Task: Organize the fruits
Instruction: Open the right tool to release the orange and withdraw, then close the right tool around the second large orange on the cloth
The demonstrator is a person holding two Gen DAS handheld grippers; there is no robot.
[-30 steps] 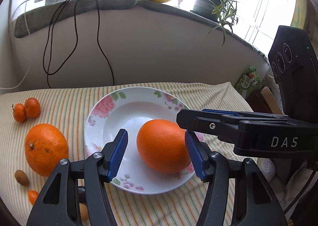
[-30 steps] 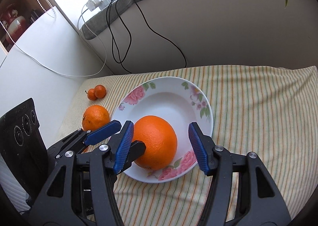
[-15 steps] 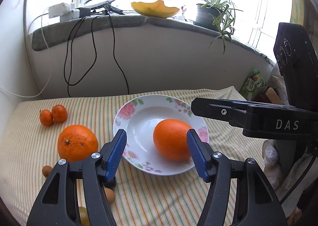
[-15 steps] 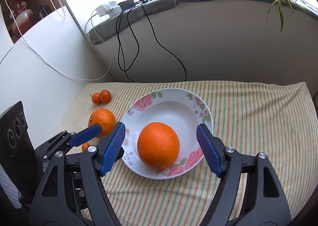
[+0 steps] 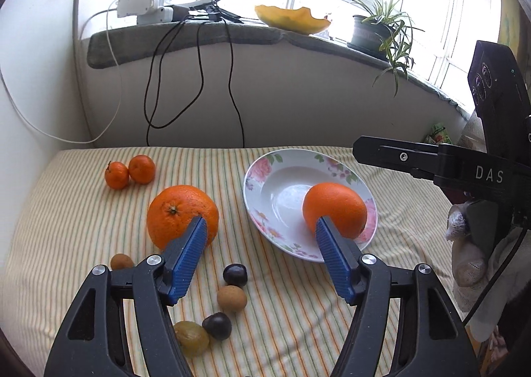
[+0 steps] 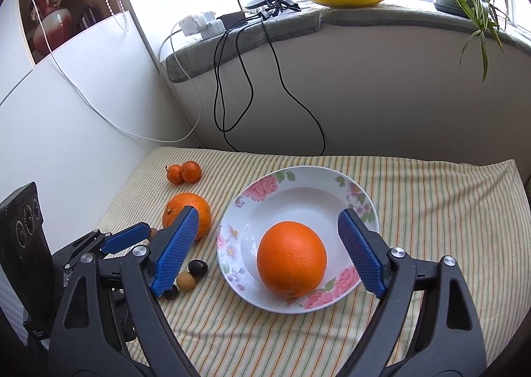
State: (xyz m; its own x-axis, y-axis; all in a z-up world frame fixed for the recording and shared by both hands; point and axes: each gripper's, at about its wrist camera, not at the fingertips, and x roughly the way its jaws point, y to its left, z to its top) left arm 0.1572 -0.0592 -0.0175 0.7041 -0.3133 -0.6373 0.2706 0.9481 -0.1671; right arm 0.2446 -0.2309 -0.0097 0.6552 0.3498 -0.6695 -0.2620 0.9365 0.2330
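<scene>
Only right view shows vase | both grippers' fingers spreading, nothing pinched

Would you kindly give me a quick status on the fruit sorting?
Left gripper and right gripper empty, jaws opening. One orange in plate; second orange on cloth. Nothing blocking.

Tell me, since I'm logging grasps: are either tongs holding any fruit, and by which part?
Nothing is held. Both the left tongs and right tongs are opening, empty; the orange lies free in the plate.
</scene>
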